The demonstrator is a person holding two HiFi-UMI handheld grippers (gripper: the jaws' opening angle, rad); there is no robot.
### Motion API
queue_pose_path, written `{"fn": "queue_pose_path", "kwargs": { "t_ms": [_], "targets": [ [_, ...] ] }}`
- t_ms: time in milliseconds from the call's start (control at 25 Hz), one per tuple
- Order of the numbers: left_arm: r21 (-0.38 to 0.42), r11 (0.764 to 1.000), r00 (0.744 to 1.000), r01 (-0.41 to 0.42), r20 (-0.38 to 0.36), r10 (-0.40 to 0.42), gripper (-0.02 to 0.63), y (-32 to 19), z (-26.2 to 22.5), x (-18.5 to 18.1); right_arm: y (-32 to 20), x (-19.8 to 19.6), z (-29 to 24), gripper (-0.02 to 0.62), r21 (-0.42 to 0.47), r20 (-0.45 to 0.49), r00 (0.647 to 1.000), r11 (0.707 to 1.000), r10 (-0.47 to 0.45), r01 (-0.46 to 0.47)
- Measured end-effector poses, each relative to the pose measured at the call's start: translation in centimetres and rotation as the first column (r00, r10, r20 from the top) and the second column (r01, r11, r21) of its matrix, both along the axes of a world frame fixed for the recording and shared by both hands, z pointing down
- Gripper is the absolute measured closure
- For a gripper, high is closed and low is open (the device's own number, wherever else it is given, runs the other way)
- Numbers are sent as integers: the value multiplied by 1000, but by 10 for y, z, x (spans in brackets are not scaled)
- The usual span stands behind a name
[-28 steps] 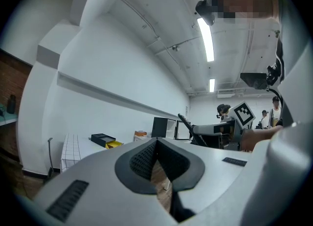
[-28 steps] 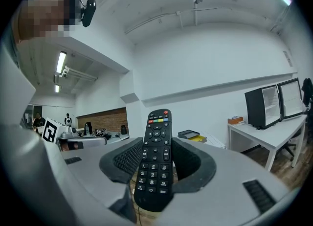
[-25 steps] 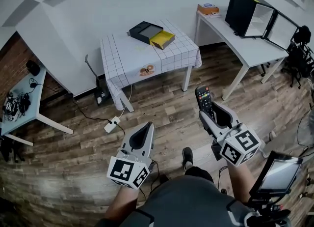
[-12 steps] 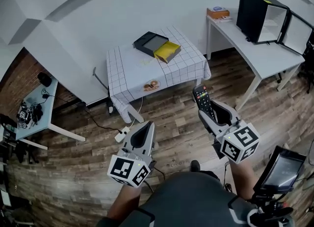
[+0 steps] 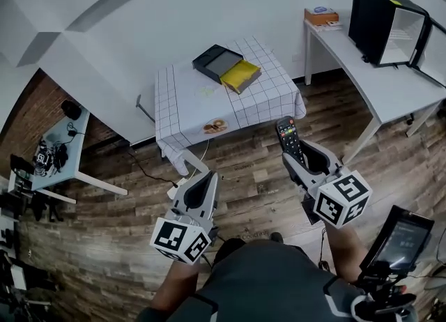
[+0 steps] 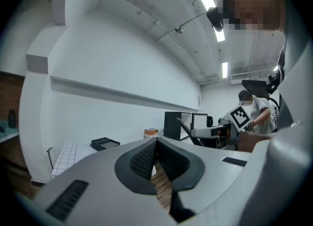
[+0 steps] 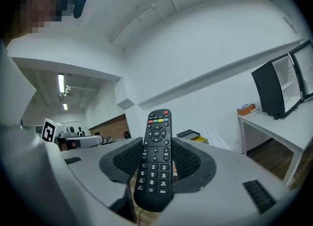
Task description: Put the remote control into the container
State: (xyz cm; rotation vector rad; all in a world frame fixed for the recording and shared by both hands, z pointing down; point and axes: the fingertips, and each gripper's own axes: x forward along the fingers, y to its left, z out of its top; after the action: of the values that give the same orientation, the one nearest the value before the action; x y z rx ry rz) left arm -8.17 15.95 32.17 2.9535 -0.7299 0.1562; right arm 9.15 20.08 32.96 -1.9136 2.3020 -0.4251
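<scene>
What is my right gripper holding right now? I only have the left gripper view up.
Observer: The right gripper is clamped on a black remote control. It stands upright between the pads, buttons facing that gripper's camera.
Operator: And what lies ahead of me?
Observer: In the head view, a dark open box with a yellow tray beside it sits at the far end of a checked table, beyond both grippers.
</scene>
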Motion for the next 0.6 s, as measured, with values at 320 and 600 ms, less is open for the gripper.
{"fn": "queue_pose_path", "kwargs": {
  "t_ms": [320, 600],
  "targets": [
    [2, 999, 999, 34, 11, -34, 597, -38, 6, 17, -35, 21, 6, 397, 16, -10, 1000, 1000, -15, 15],
    [1, 1000, 999, 10, -34, -10, 597, -101, 11, 29, -88, 25, 9, 397, -5, -47, 999, 1000, 0, 0]
  ]
}}
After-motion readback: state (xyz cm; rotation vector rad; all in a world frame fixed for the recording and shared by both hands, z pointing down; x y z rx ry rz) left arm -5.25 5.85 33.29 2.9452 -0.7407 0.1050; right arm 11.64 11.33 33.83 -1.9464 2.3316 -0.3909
